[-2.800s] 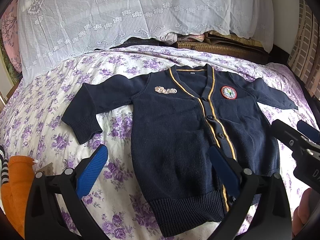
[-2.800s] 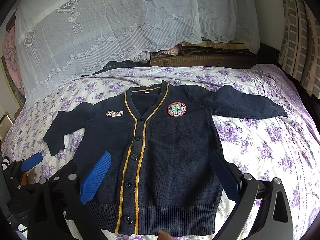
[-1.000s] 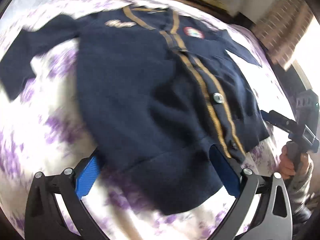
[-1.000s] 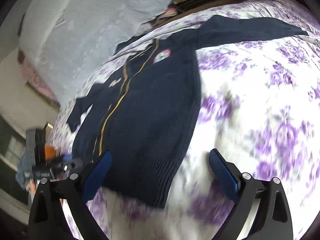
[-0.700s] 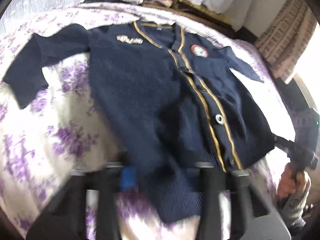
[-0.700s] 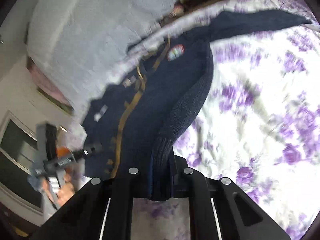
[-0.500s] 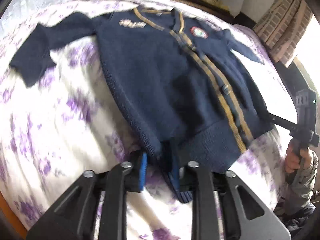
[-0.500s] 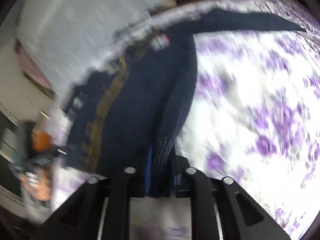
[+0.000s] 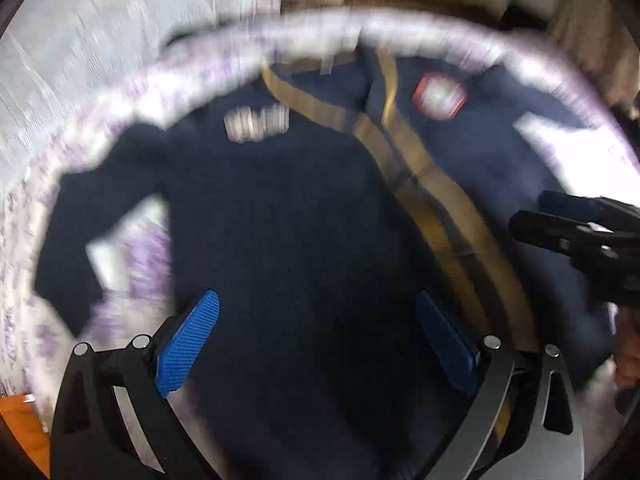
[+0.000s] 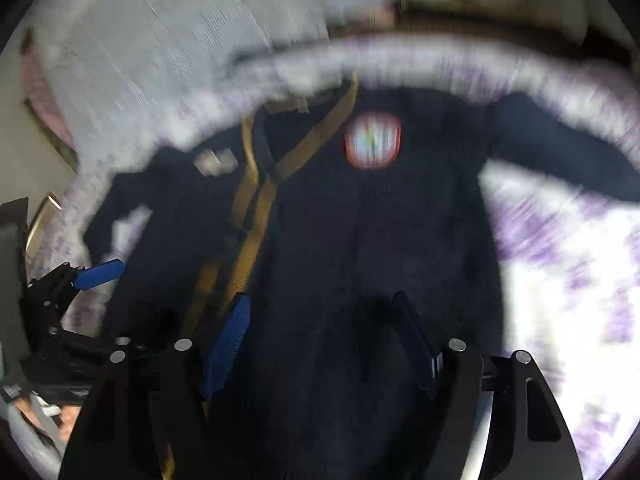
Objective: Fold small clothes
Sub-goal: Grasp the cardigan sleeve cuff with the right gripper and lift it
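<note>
A small navy cardigan (image 9: 288, 216) with yellow trim and a round red badge (image 9: 439, 96) lies spread on the flowered bed; both views are blurred by motion. My left gripper (image 9: 316, 340) is open over the cardigan's lower left front, its blue pads (image 9: 188, 340) wide apart. My right gripper (image 10: 324, 344) is open over the lower right front of the cardigan (image 10: 360, 240), below the badge (image 10: 373, 140). Each gripper shows in the other's view: the right one (image 9: 580, 236) at the right edge, the left one (image 10: 80, 280) at the left.
The bedsheet (image 10: 568, 264) is white with purple flowers. A white lace cover (image 9: 100, 40) drapes the headboard behind. An orange object (image 9: 20, 416) sits at the lower left edge of the left wrist view.
Half a second ago both grippers were shut on the cardigan's bottom hem corners. Now both have let go and opened, and the cardigan lies flat under them.
</note>
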`<act>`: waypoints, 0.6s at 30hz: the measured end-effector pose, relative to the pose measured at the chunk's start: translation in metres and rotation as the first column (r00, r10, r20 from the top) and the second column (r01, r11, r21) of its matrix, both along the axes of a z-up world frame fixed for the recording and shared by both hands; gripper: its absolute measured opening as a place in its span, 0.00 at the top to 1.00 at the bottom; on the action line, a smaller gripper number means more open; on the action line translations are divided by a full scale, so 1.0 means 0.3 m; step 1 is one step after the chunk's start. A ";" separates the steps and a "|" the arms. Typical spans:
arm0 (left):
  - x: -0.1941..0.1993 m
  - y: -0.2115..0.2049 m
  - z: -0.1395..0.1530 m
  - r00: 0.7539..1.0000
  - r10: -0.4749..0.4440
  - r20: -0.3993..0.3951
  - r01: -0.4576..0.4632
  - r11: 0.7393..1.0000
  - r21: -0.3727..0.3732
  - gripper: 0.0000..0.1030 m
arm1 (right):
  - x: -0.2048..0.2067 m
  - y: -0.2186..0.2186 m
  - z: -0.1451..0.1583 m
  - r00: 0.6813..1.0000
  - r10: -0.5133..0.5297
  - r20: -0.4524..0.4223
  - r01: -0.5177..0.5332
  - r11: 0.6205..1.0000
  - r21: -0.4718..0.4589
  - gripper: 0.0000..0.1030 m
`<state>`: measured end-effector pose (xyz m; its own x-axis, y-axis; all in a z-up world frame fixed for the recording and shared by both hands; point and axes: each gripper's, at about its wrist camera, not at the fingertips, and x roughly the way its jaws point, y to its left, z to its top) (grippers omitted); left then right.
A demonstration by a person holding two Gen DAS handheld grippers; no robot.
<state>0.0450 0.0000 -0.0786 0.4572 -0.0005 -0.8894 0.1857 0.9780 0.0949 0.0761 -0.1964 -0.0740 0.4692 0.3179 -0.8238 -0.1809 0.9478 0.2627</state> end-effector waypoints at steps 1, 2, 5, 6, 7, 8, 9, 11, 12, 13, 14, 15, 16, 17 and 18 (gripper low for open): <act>0.015 0.020 -0.020 1.000 0.006 -0.001 -0.006 0.999 -0.052 0.04 | 0.003 -0.008 -0.006 0.999 0.009 0.049 -0.009 1.000 0.002 0.23; 0.016 0.035 -0.005 1.000 0.014 0.013 -0.013 0.996 -0.085 0.04 | 0.005 0.002 0.005 0.998 0.019 0.060 -0.019 1.000 -0.016 0.23; 0.057 0.054 0.073 0.998 0.053 0.043 -0.049 0.995 -0.087 0.04 | 0.030 -0.018 0.076 0.994 0.017 0.108 -0.016 1.000 -0.012 0.22; 0.087 0.058 0.101 0.995 0.066 0.072 -0.059 0.994 -0.091 0.04 | 0.042 -0.019 0.099 0.990 0.007 0.139 -0.004 1.000 -0.016 0.18; 0.122 0.056 0.115 0.994 0.069 0.080 -0.061 0.994 -0.095 0.04 | 0.077 -0.028 0.123 0.988 -0.012 0.157 0.015 1.000 -0.019 0.18; 0.159 0.051 0.113 0.995 0.069 0.071 -0.062 0.993 -0.100 0.04 | 0.130 -0.045 0.136 0.986 -0.046 0.158 0.046 0.999 0.005 0.18; 0.208 0.047 0.094 0.996 0.081 0.045 -0.076 0.992 -0.105 0.04 | 0.171 -0.060 0.131 0.987 -0.076 0.143 0.071 0.997 0.037 0.18; 0.310 0.023 0.031 0.995 0.103 -0.014 -0.104 0.991 -0.081 0.04 | 0.275 -0.067 0.078 0.989 -0.124 0.083 0.117 0.990 0.084 0.18; 0.335 0.018 -0.005 0.994 0.102 -0.035 -0.104 0.992 -0.068 0.04 | 0.311 -0.064 0.025 0.989 -0.141 0.047 0.136 0.987 0.088 0.18; 0.356 0.019 -0.018 0.994 0.103 -0.030 -0.105 0.991 -0.078 0.04 | 0.344 -0.061 -0.018 0.988 -0.154 0.019 0.152 0.984 0.095 0.14; 0.365 0.022 -0.012 0.994 0.112 -0.011 -0.112 0.989 -0.093 0.04 | 0.343 -0.075 -0.024 0.984 -0.146 0.099 0.133 0.983 0.127 0.14; 0.374 0.019 -0.003 0.993 0.114 -0.017 -0.115 0.988 -0.099 0.04 | 0.344 -0.060 -0.025 0.984 -0.139 0.114 0.124 0.984 0.125 0.14; 0.377 0.018 0.014 0.994 0.113 -0.009 -0.113 0.988 -0.105 0.04 | 0.343 -0.072 -0.018 0.984 -0.132 0.117 0.117 0.984 0.133 0.14; 0.374 0.026 0.032 0.994 0.113 0.012 -0.111 0.988 -0.111 0.04 | 0.336 -0.081 -0.004 0.982 -0.136 0.129 0.117 0.982 0.145 0.14; 0.386 0.033 0.066 0.991 0.122 0.060 -0.116 0.988 -0.098 0.04 | 0.336 -0.106 0.022 0.975 -0.150 0.164 0.125 0.980 0.155 0.14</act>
